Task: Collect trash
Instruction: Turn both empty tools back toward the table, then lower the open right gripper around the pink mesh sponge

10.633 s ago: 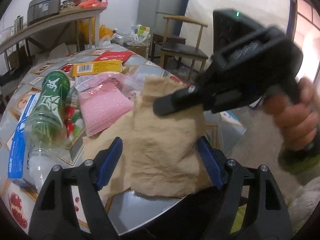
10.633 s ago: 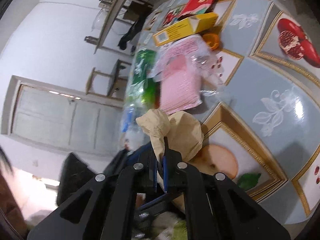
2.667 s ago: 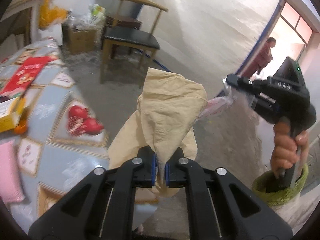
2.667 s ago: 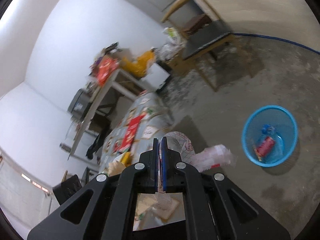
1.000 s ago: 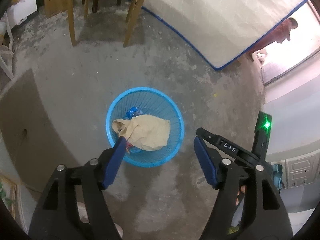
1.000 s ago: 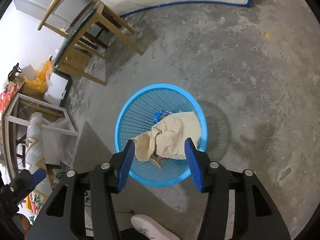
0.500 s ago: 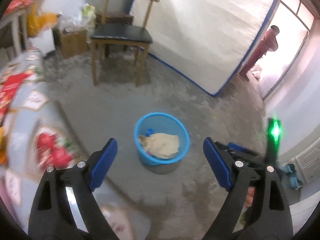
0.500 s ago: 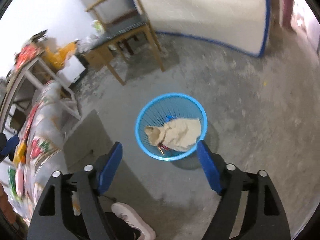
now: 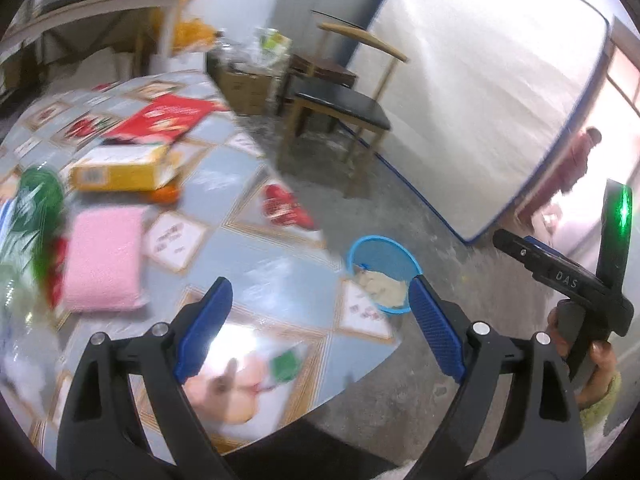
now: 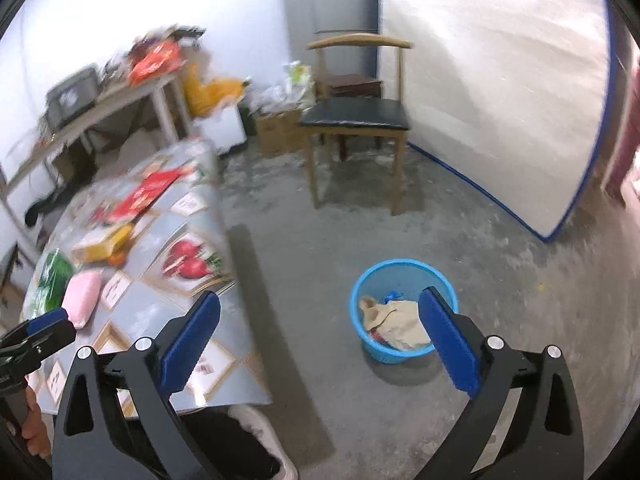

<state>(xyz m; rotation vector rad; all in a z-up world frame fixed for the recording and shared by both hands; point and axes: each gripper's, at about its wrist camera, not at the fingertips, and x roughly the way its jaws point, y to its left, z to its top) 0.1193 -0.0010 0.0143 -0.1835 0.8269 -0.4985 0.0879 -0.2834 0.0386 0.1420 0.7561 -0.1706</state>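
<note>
The floor [image 10: 500, 240] is bare grey concrete, rough and stained. A wooden chair [image 10: 356, 118] with a black seat stands at the far side, in front of a grey panel on the far white wall [image 10: 140, 4]. Right of the chair a large pale mattress [image 10: 500, 92] with a blue edge leans upright. Cardboard boxes [image 10: 276, 130] sit on the floor left of the chair. At far left stands a cluttered white-legged side table [image 10: 132, 98]. Bright pinkish daylight enters through a doorway [image 9: 616, 128] at the right.
</note>
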